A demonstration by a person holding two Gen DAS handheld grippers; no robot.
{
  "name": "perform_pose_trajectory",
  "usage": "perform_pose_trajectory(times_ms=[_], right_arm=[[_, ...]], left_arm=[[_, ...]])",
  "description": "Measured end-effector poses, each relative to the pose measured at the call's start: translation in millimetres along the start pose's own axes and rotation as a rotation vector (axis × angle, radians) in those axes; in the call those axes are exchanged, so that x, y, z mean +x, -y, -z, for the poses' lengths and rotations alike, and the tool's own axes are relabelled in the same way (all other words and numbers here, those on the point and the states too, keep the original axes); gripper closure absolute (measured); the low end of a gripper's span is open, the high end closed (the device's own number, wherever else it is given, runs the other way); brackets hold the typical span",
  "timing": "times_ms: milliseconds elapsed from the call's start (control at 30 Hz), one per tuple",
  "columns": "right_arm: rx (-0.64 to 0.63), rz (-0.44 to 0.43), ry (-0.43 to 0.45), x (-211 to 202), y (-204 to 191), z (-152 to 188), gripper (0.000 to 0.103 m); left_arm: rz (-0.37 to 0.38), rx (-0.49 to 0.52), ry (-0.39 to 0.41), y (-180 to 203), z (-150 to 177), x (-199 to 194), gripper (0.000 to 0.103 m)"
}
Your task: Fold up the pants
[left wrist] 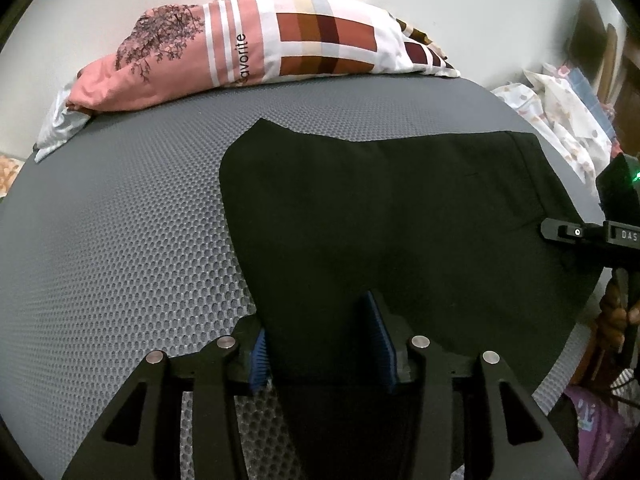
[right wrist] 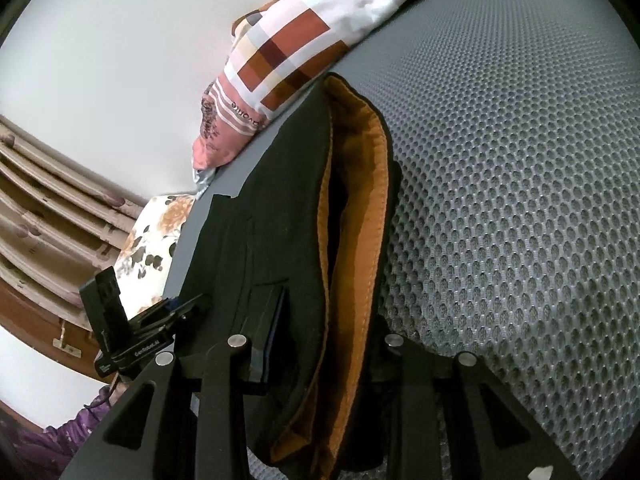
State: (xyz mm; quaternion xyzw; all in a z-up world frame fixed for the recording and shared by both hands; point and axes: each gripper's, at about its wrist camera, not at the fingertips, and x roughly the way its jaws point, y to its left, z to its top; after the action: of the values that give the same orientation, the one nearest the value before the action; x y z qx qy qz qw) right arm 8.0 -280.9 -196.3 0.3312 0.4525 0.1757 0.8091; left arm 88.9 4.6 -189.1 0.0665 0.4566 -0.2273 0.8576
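Both grippers grip the black pants (left wrist: 392, 216): the left gripper (left wrist: 320, 354) pinches a folded edge between its blue pads (left wrist: 382, 344), and the right gripper (right wrist: 320, 356) seems clamped on the orange-lined waistband (right wrist: 356, 216) — its far finger is hidden. The pants run lengthwise between the grippers across the grey mesh mat (left wrist: 120, 220); bare mat lies toward the patterned pillow (left wrist: 256, 44).
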Motion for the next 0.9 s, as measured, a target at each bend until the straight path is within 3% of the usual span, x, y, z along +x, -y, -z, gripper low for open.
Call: perform_pose_trajectory(times_ms=[900], right_arm=[[0.021,0.015,0.020,-1.1,-3.1,6.4,0.078]], left_arm=[[-0.052,-0.015,0.007,-3.4,-2.6,-0.1,0.038]])
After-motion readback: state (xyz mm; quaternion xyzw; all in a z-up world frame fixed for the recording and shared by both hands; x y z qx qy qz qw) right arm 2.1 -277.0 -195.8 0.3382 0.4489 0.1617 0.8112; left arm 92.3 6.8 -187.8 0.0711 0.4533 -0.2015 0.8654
